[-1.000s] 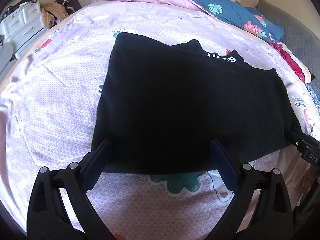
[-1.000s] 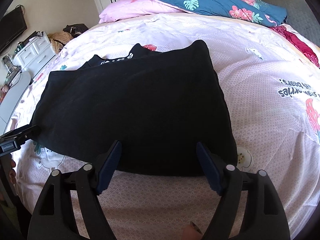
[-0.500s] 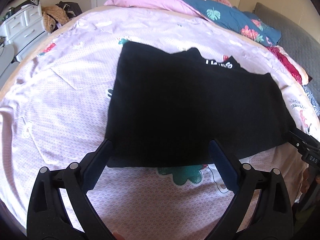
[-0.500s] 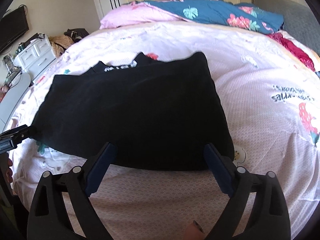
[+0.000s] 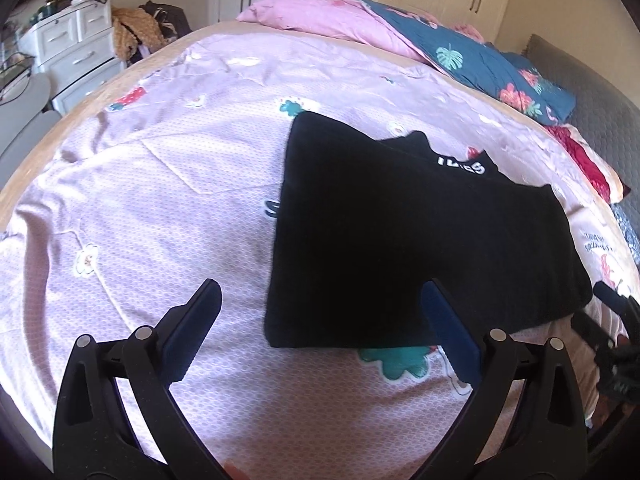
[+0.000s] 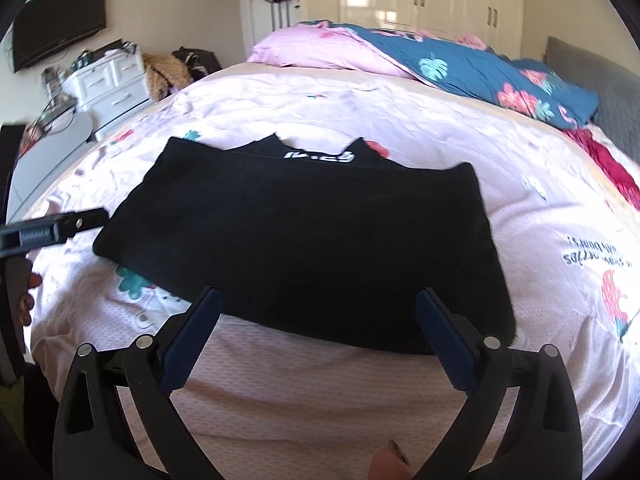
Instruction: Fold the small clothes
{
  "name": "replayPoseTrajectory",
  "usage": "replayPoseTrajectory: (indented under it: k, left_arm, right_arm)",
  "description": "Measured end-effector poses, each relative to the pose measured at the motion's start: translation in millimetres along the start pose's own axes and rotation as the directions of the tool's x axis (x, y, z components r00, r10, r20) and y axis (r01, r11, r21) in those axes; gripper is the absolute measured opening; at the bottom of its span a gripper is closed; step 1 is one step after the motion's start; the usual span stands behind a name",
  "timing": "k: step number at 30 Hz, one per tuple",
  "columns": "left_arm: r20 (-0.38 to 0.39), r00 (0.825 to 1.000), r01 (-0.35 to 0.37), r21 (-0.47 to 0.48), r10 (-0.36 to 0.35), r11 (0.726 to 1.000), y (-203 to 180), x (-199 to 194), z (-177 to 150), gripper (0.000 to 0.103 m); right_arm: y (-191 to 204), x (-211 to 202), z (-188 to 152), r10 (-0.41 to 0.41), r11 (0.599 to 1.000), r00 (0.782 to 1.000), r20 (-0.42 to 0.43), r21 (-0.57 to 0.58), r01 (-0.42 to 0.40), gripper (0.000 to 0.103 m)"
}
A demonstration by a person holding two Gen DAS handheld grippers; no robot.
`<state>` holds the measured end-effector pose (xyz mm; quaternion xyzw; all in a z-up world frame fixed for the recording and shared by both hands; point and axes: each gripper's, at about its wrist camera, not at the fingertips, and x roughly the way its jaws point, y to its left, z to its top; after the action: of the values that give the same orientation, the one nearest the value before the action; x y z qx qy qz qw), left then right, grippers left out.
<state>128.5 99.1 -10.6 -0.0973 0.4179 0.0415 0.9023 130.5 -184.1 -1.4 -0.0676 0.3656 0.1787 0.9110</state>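
Note:
A black garment (image 5: pixel 408 232) lies folded flat on the pink patterned bed sheet (image 5: pixel 160 208), white lettering showing at its far edge. It also shows in the right wrist view (image 6: pixel 312 248). My left gripper (image 5: pixel 320 304) is open and empty, held above the sheet near the garment's near left corner. My right gripper (image 6: pixel 318 312) is open and empty, just short of the garment's near edge. The left gripper's finger shows at the left of the right wrist view (image 6: pixel 60 228); the right gripper shows at the right edge of the left wrist view (image 5: pixel 616 320).
A pink pillow (image 6: pixel 320 52) and a blue floral quilt (image 6: pixel 500 76) lie at the bed's far end. A white drawer unit (image 6: pixel 112 84) stands left of the bed, a TV (image 6: pixel 60 40) on the wall above. A grey headboard (image 6: pixel 592 92) is on the right.
Both grippers have pulled back and risen from the garment's near edge. The left gripper has shifted left, so the garment now sits right of centre in its view. The garment lies still.

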Motion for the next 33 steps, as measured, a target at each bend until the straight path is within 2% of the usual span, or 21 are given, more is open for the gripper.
replayPoseTrajectory:
  k: [11,19,29,33]
  left_arm:
    - [0.028,0.997,-0.069,-0.051,0.071,0.996,29,-5,8,0.093]
    - [0.024,0.996,-0.079,-0.092,0.082,0.993,46,1,12,0.093]
    - [-0.017,0.994,-0.111,-0.128,0.109,0.986,58,27,28,0.093]
    - [-0.017,0.995,-0.095,-0.142,0.094,0.985,57,38,37,0.093]
  right_arm:
    - [49,9,8,0.056,0.996,0.998,-0.002,-0.07,-0.056,0.098]
    - [90,20,16,0.106,0.986,0.994,-0.009,-0.128,-0.107,0.098]
    - [141,52,17,0.094,0.958,0.995,-0.035,-0.267,-0.1,0.098]
    - [158,64,15,0.067,0.94,0.997,-0.039,-0.332,-0.076,0.098]
